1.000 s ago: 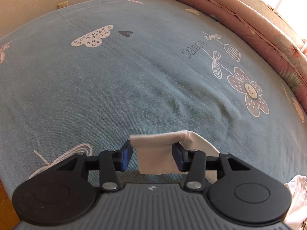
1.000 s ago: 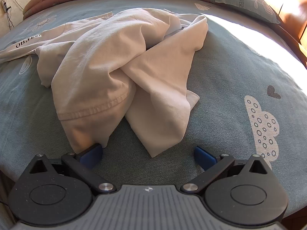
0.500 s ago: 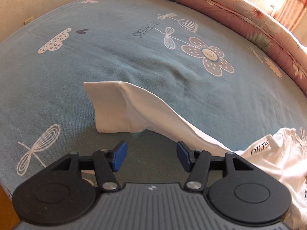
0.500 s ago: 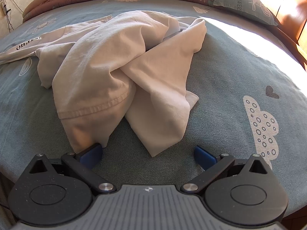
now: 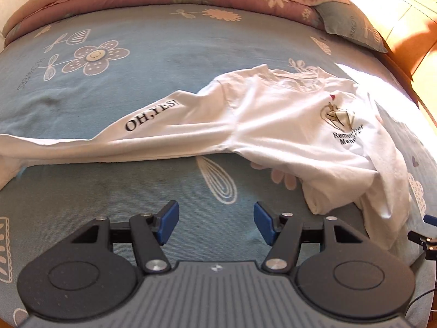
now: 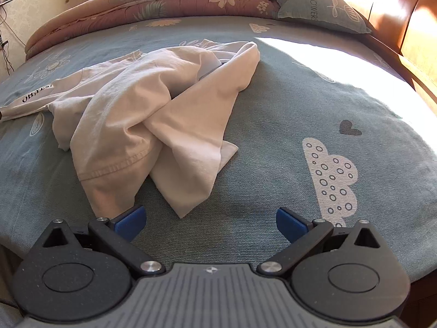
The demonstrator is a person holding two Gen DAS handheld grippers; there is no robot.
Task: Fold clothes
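On the blue bedsheet (image 5: 131, 180) ahead of my left gripper (image 5: 215, 224) lies the white long-sleeved shirt (image 5: 273, 120), crumpled rather than flat. One sleeve runs out to the left across the sheet, with "OH,YES!" printed on it in black; the chest shows a small drawn emblem with dark lettering under it, partly lost in a crease. The body is bunched toward the right, its hem doubled over and a stitched seam showing near my right gripper (image 6: 210, 224). From the right wrist view the same shirt (image 6: 153, 120) is a heap of soft folds, one corner pointing down between my right fingers, the hem edge just beside the left blue pad (image 6: 131, 222); I cannot tell if it touches it. My left jaws have just been opening and stand moderately apart with only bare sheet between them, the sleeve lying well ahead of the tips. My right jaws stand wide and grip nothing. The cloth looks like thin cotton jersey, limp and wrinkled; the sheet is a coarser weave printed with pale flowers, a dotted cloud and a small dark heart. A pink flowered quilt (image 6: 164, 5) is rolled along the far edge, beside a blue pillow (image 6: 322, 13) and a wooden headboard (image 6: 404, 27).
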